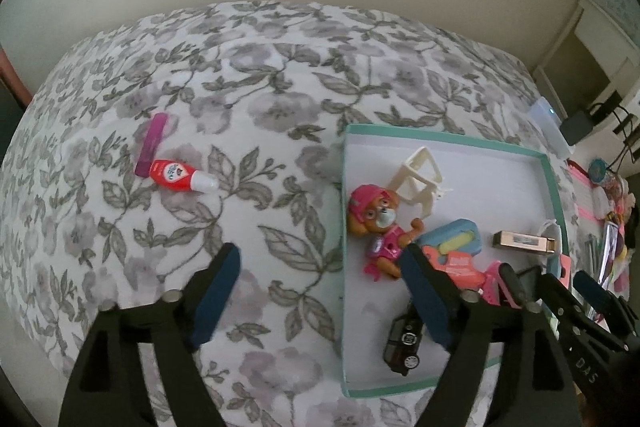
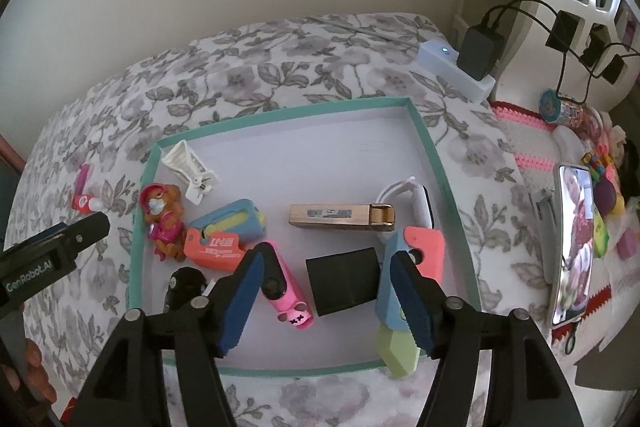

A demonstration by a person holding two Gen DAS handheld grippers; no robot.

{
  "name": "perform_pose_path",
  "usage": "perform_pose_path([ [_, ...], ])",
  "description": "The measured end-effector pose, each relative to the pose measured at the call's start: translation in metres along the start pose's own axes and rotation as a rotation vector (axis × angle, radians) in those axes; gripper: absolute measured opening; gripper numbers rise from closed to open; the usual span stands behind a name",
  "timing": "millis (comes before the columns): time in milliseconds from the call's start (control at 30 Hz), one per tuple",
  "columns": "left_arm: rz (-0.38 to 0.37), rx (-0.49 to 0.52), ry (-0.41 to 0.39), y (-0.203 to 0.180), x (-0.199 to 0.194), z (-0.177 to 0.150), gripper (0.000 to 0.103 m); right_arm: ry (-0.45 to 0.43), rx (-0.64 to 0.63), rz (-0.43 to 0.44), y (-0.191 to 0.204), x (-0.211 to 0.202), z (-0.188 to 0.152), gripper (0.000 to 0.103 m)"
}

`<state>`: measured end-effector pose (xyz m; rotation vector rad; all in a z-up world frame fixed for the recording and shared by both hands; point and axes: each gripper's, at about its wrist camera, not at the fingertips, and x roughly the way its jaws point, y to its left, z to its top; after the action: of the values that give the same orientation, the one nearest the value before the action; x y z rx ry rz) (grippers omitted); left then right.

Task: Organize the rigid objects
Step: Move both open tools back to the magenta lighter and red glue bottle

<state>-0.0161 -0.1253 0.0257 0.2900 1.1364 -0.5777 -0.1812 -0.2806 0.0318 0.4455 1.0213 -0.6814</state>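
Teal-rimmed cardboard tray [image 2: 424,131] on the bed holds most items; your left hand-held gripper [image 1: 320,291] and right hand-held gripper [image 2: 332,301] are released, empty. Next, fetch the red squeeze tube [image 1: 180,175], left of frame.

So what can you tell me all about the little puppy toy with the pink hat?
The puppy toy is a small figure that looks like hard plastic: brown fur, pink cap with goggles, pink outfit and a pale muzzle. It lies on its back, face up, inside the teal-edged tray, close to the tray's left wall. One raised paw reaches toward the blue and yellow case beside it. The white plastic stand lies just beyond its head. No hand-held gripper is touching it.
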Motion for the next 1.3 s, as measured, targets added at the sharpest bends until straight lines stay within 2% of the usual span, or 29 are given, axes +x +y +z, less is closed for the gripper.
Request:
perform_pose_path([
  [67, 0.005, -0.008, -0.006, 0.005, 0.0, 0.001, 0.086, -0.007, 0.002, 0.0, 0.001, 0.0, 0.0, 0.083],
  [167, 0.021, -0.011, -0.015, 0.01, -0.001, 0.002, 0.086, -0.013, 0.006, 0.002, 0.003, -0.001, 0.001, 0.084],
  [333, 0.032, -0.014, -0.022, 0.019, -0.001, 0.003, 0.086, -0.011, 0.009, 0.005, 0.005, 0.001, 0.002, 0.091],
  [400, 0.035, -0.018, -0.027, 0.022, -0.001, 0.003, 0.089, -0.012, 0.008, 0.001, 0.006, 0.002, 0.002, 0.098],
  [467, 0.047, -0.023, -0.042, 0.026, -0.003, 0.003, 0.099, -0.016, 0.005, -0.004, 0.007, 0.001, 0.002, 0.103],
  [667, 0.071, -0.023, -0.084, 0.036, -0.008, 0.006, 0.101, -0.025, -0.009, -0.013, 0.012, 0.0, 0.002, 0.103],
  [900, 0.057, -0.048, -0.109, 0.047, -0.012, 0.009, 0.101, -0.016, -0.029, -0.013, 0.019, 0.002, 0.002, 0.103],
  [1067, 0.021, -0.062, -0.112, 0.058, -0.014, 0.011, 0.101, -0.033, -0.049, 0.0, 0.03, 0.001, 0.001, 0.103],
  [1300, 0.079, -0.113, -0.098, 0.088, -0.013, 0.012, 0.101, -0.023, -0.111, 0.051, 0.064, 0.011, -0.004, 0.103],
])
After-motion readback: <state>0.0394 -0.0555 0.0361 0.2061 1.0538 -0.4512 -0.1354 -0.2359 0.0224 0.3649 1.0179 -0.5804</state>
